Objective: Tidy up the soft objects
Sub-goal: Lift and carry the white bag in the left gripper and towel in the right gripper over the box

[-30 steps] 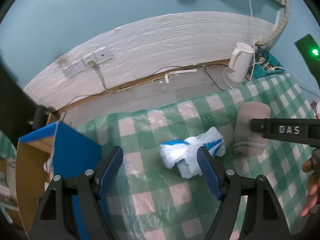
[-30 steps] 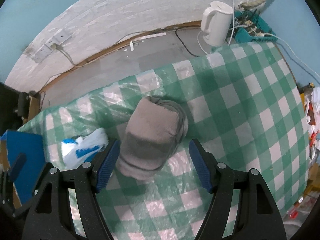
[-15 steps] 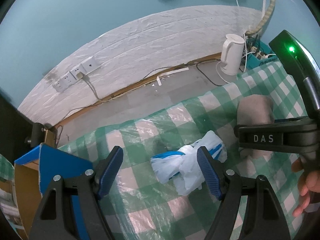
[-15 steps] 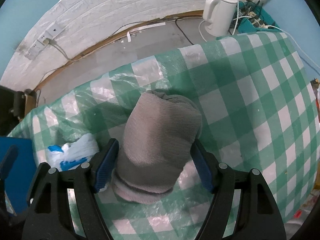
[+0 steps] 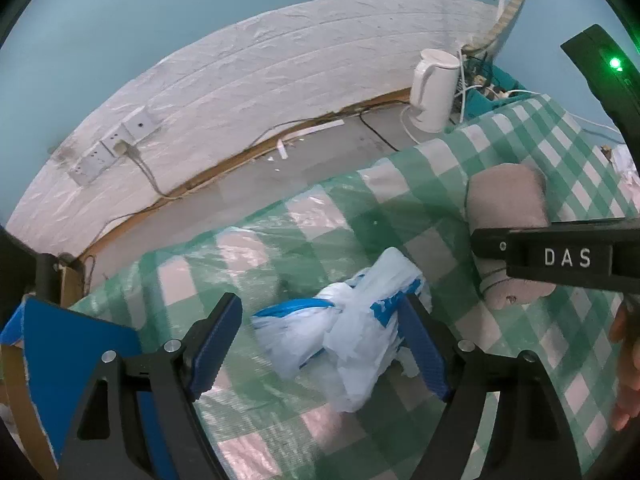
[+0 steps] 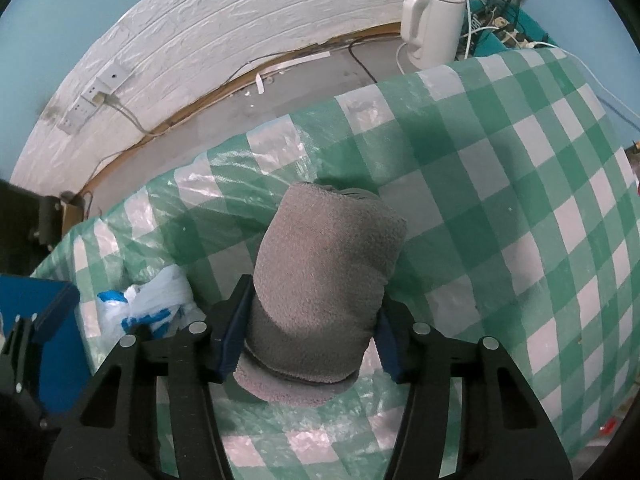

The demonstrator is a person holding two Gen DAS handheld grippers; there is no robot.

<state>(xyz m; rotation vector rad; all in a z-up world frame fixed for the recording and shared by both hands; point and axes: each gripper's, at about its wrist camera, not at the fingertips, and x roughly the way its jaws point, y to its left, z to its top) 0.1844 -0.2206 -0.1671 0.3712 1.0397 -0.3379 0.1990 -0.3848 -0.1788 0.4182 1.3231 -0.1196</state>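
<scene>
- Towel (image 6: 326,280), rolled and grey, sits between the right tongs (image 6: 310,338), whose pads press its sides: the grasp looks made, with the roll lying on the checked surface (image 6: 520,208).
- Bag (image 5: 344,336), white and blue plastic, lies between the left tongs (image 5: 320,344), which stand wide, not yet squeezing it.
- Next, likely: close the left tongs on the bag, then lift both toward the blue box (image 5: 76,344) left of them.

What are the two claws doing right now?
Left gripper: open, around the plastic bag, not squeezing.
Right gripper: closed on the grey rolled towel.
</scene>
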